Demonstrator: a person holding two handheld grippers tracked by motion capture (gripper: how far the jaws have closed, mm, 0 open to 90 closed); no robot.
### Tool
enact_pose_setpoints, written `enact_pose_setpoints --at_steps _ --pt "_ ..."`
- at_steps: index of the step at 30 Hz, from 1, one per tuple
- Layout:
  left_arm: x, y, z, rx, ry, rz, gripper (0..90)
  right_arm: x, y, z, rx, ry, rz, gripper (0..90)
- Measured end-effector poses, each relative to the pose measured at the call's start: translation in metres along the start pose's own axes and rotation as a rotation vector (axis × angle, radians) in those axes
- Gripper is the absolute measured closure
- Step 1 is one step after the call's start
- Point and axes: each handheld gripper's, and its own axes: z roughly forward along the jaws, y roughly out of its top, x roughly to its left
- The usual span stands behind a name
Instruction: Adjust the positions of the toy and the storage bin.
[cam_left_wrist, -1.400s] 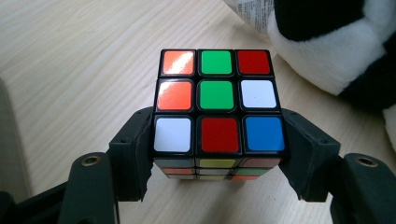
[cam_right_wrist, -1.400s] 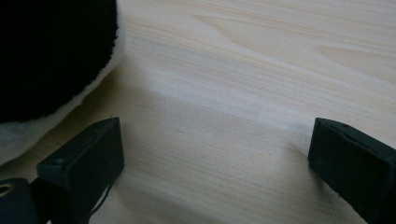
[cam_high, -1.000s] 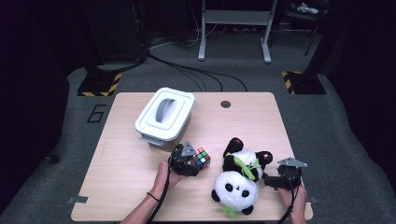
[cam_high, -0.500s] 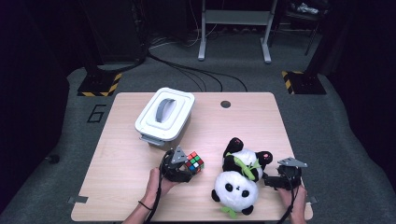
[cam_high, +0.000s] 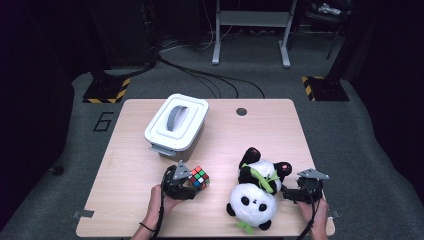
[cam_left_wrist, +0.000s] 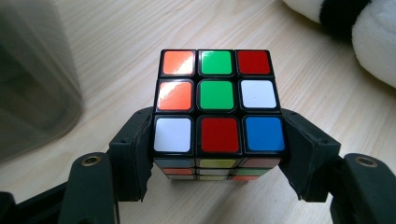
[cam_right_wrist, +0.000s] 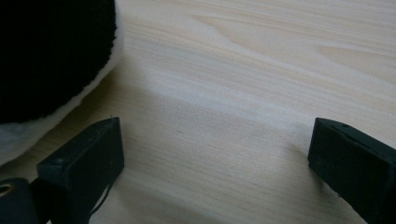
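Left gripper view: my left gripper (cam_left_wrist: 218, 154) clamps the cube (cam_left_wrist: 218, 102) by its near edge; it could twist loose. Right gripper (cam_right_wrist: 212, 154) gapes empty.

Bright lit table (cam_high: 130, 150), dark surroundings, soft close-up blur

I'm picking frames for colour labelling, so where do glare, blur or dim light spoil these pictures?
Left gripper view: glare whitens the orange tiles of the cube; the grey box at left is blurred. Right gripper view: the panda is a soft dark mass. High view: the table is lit, the floor beyond is dark.
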Motion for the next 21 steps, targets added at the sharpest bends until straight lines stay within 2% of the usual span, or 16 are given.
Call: enact_pose_setpoints --at_steps 3,5,6,8,9,12,13,15,20,21 --pt "0.002 -0.003 -0.003 0.004 0.001 -0.007 34.5 0.0 0.0 0.0 0.0 0.0 0.0 2.5" --pt "0.002 -0.005 -0.004 -0.002 0.003 -0.022 34.5 0.0 0.0 0.0 0.0 0.0 0.0 2.5" --pt "0.003 -0.006 -0.005 -0.011 0.009 -0.017 34.5 0.0 0.0 0.0 0.0 0.0 0.0 2.5" --pt "0.004 -0.008 -0.007 -0.015 0.007 -0.037 34.5 0.0 0.0 0.0 0.0 0.0 0.0 2.5" --pt "0.005 -0.008 -0.009 -0.01 0.016 -0.026 34.5 0.0 0.0 0.0 0.0 0.0 0.0 2.5" --pt "0.006 -0.011 -0.012 -0.018 0.022 -0.04 34.5 0.0 0.0 0.0 0.0 0.0 0.0 2.5" --pt "0.008 -0.012 -0.013 -0.014 0.029 -0.033 34.5 0.0 0.0 0.0 0.0 0.0 0.0 2.5" --pt "0.009 -0.014 -0.016 -0.003 0.03 -0.045 34.5 0.0 0.0 0.0 0.0 0.0 0.0 2.5" --pt "0.016 -0.019 -0.023 -0.011 0.058 -0.059 34.5 0.0 0.0 0.0 0.0 0.0 0.0 2.5" --pt "0.016 -0.021 -0.025 -0.012 0.059 -0.074 34.5 0.0 0.0 0.0 0.0 -0.001 0.0 2.5"
